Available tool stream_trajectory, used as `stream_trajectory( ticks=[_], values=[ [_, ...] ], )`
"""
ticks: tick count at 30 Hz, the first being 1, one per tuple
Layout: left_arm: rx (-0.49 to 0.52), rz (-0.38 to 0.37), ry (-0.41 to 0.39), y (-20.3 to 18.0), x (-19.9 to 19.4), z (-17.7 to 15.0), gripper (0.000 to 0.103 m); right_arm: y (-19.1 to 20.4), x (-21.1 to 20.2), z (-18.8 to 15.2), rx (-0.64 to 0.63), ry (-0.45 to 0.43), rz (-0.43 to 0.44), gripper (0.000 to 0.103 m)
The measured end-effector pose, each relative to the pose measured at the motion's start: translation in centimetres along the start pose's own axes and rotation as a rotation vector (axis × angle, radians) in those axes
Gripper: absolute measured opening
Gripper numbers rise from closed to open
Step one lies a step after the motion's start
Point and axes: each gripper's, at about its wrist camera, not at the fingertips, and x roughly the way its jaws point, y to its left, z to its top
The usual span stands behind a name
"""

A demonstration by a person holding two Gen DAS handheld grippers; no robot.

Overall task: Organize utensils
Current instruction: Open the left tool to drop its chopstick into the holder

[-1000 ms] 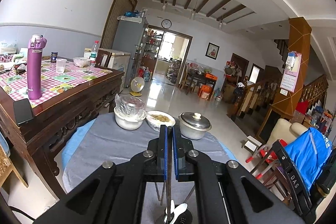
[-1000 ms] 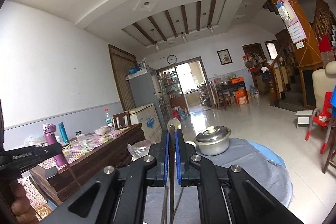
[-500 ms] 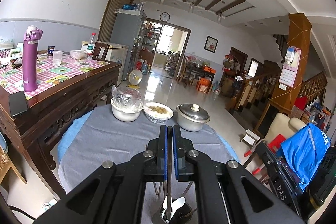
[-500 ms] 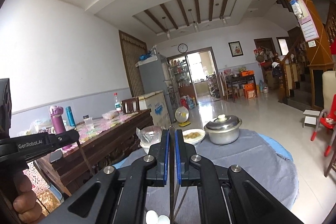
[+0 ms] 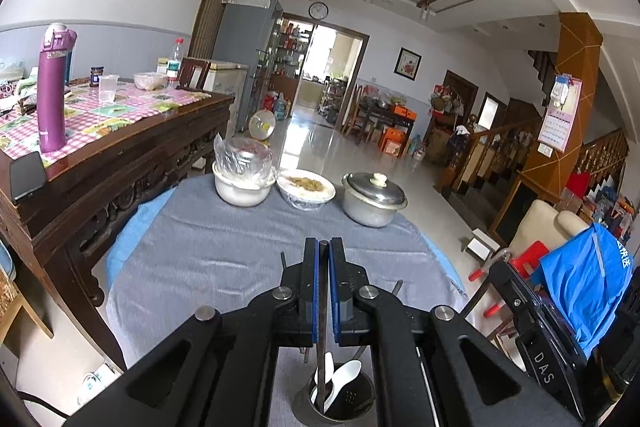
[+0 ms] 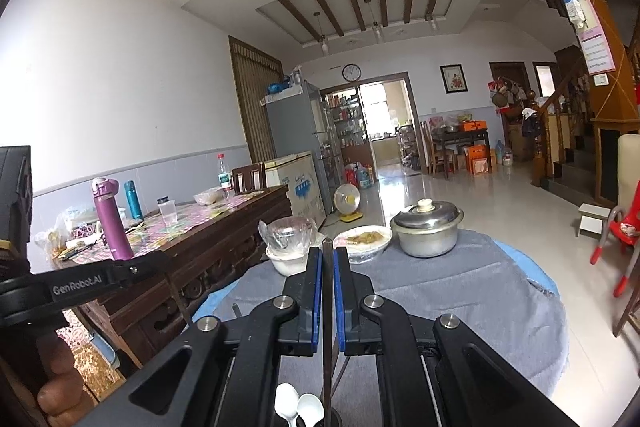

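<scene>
A: What does the left gripper (image 5: 324, 247) hold?

B: Its jaws are pressed narrow on a thin dark stick, a chopstick (image 5: 321, 347) I think. The stick hangs down into a metal cup (image 5: 334, 405) just under the gripper, where two white spoons (image 5: 340, 379) also stand.

A: And the right gripper (image 6: 327, 255)?

B: The same. Its jaws are closed on a second chopstick (image 6: 327, 327), which is upright. Below it I see the white spoons (image 6: 298, 407) again, so both grippers are over the cup.

A: Where is the cup on the table?

B: On the near part of the round table, on the grey cloth (image 5: 224, 247). I cannot see the near edge.

A: Is there room around?

B: The middle of the cloth is bare. At the far edge stand a white bowl with plastic film (image 5: 242, 183), a bowl of food (image 5: 306, 189) and a lidded pot (image 5: 374, 199), in a row. On the left a wooden table (image 5: 132, 155) stands near the round one.
</scene>
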Motion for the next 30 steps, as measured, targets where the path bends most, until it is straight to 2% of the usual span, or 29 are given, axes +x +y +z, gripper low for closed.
stream_trajectory(
  ticks=[12, 19, 21, 22, 23, 25, 30],
  values=[
    [0.004, -0.004, 0.032, -0.2, 0.4, -0.3, 0.005, -0.2, 0.7, -0.3, 0.019, 0.063, 0.021, 0.007],
    [0.006, -0.043, 0.044, -0.3, 0.3, -0.4, 0.005, -0.7, 0.9, -0.3, 0.062, 0.101, 0.052, 0.007],
    [0.011, -0.049, 0.038, -0.3, 0.1, -0.4, 0.007, -1.0, 1.0, -0.3, 0.08, 0.105, 0.057, 0.008],
    [0.012, -0.047, 0.033, -0.4, 0.0, -0.3, 0.014, -1.3, 1.1, -0.3, 0.097, 0.107, 0.061, 0.008],
    [0.012, -0.04, 0.027, -0.3, -0.1, -0.3, 0.025, -1.4, 1.1, -0.3, 0.107, 0.108, 0.06, 0.008],
    [0.007, -0.035, 0.018, -0.2, -0.3, -0.3, 0.033, -1.9, 1.2, -0.3, 0.128, 0.109, 0.05, 0.008],
    [-0.001, -0.021, 0.01, 0.2, -0.3, -0.1, 0.034, -2.7, 1.2, -0.3, 0.163, 0.111, 0.032, 0.009]
  ],
)
